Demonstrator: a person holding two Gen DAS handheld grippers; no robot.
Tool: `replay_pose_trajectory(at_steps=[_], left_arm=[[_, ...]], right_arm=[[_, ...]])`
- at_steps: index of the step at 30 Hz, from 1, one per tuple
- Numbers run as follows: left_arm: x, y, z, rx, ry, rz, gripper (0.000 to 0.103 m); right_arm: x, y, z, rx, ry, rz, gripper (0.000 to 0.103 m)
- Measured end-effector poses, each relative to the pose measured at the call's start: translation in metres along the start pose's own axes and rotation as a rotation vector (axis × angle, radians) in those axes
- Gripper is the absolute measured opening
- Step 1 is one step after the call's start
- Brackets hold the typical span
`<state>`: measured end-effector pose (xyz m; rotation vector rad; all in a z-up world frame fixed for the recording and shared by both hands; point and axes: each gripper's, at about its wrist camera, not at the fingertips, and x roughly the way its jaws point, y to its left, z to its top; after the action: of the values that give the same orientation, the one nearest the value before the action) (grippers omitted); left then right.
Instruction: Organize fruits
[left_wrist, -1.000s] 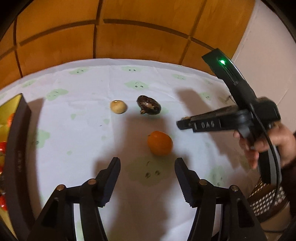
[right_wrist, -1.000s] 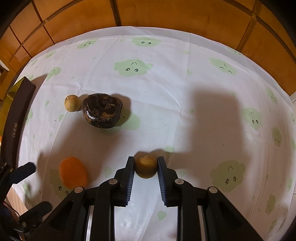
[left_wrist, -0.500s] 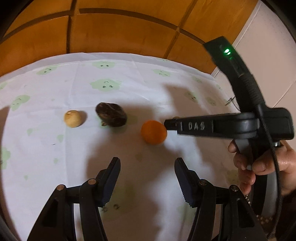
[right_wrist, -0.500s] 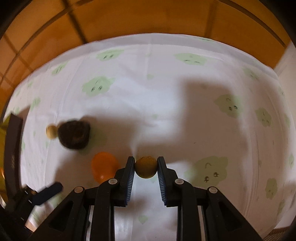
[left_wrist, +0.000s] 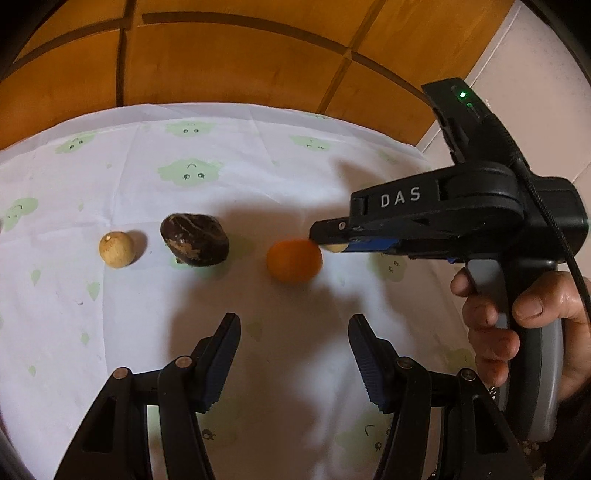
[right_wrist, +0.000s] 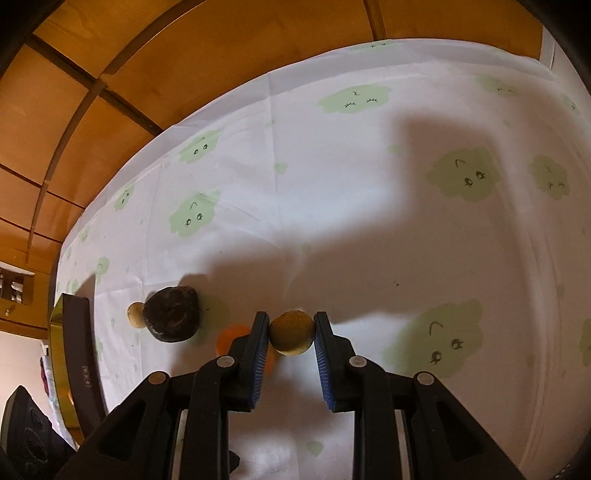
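In the right wrist view my right gripper (right_wrist: 291, 326) is shut on a small brownish-yellow round fruit (right_wrist: 291, 338), held just above the cloth. Left of it lie an orange (right_wrist: 229, 336), half hidden by a finger, a dark brown wrinkled fruit (right_wrist: 171, 314) and a small tan fruit (right_wrist: 135, 314). The left wrist view shows my left gripper (left_wrist: 293, 356) open and empty, in front of the orange (left_wrist: 294, 260). The dark fruit (left_wrist: 194, 239) and tan fruit (left_wrist: 116, 248) lie to its left. The right gripper (left_wrist: 327, 242) reaches in from the right, its tip beside the orange.
A white tablecloth (left_wrist: 258, 177) with green cloud faces covers the table, with wooden panelling behind. A dark tray with a gold rim (right_wrist: 75, 354) stands at the table's left edge. A person's hand (left_wrist: 517, 325) grips the right gripper's handle.
The right gripper has rolled and moved left with the small fruit, its tip now beside the orange. The left wrist view has swung right, and the tray has left it.
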<state>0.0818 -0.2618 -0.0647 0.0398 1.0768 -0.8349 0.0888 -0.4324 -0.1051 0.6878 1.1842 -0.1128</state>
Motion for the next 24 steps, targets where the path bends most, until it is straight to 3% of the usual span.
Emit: replay_pose_trajectory(at_steps=[9,24], left_arm=[[0.013,-0.009,0.012,0.052,0.022,0.002,0.062],[0.061,-0.026,0.046,0.099,0.05,0.073,0.059]], right_arm=[[-0.027,-0.014,0.002,0.056,-0.077,-0.001,0.024],[-0.038,-0.011,0.008,0.066,-0.133,0.026,0.024]])
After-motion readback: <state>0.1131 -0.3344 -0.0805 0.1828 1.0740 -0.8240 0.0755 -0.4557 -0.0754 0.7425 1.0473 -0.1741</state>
